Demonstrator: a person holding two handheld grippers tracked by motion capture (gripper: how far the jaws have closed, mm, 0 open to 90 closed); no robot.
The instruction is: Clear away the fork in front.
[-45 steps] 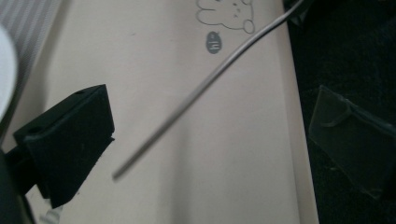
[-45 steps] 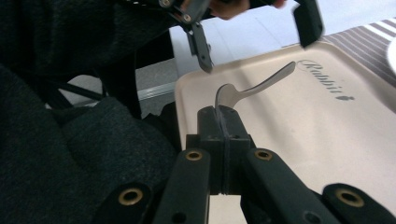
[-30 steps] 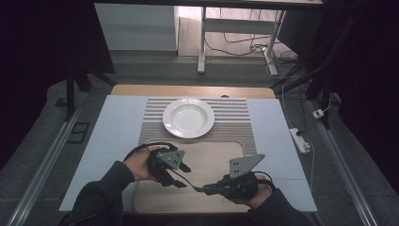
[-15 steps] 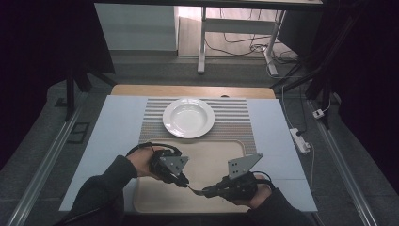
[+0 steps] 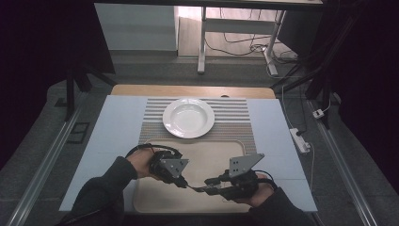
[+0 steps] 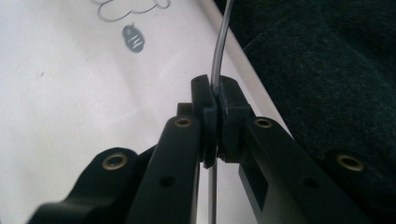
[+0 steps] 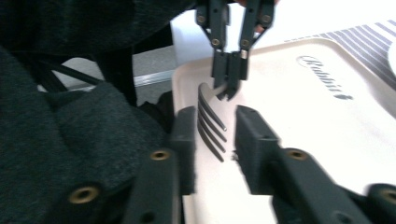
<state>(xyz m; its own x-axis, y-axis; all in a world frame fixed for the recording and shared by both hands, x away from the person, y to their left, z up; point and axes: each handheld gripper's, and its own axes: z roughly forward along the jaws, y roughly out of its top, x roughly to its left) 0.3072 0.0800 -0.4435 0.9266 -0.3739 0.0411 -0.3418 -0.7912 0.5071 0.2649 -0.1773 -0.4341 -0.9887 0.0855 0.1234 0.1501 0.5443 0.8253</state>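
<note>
A metal fork (image 5: 195, 188) hangs just above the beige tray (image 5: 207, 150) between my two grippers. My left gripper (image 5: 184, 184) is shut on the fork's thin neck. In the left gripper view the metal strip (image 6: 219, 56) runs up out of the closed gripper (image 6: 215, 100). In the right gripper view the fork's tines (image 7: 210, 121) lie between the pads of my right gripper (image 7: 218, 133), which stands open around them without touching. The left gripper (image 7: 229, 70) shows behind the tines, clamped just past them.
A white plate (image 5: 188, 117) rests on a striped placemat (image 5: 235, 127) beyond the tray. The tray lies on a pale blue table cover (image 5: 108, 132). A power strip (image 5: 301, 140) lies off the table's right edge. Dark sleeves (image 7: 70, 130) crowd the near tray edge.
My left gripper has edged slightly nearer and to the right with the fork, bringing the tines between the right gripper's jaws. The right gripper has hardly moved.
</note>
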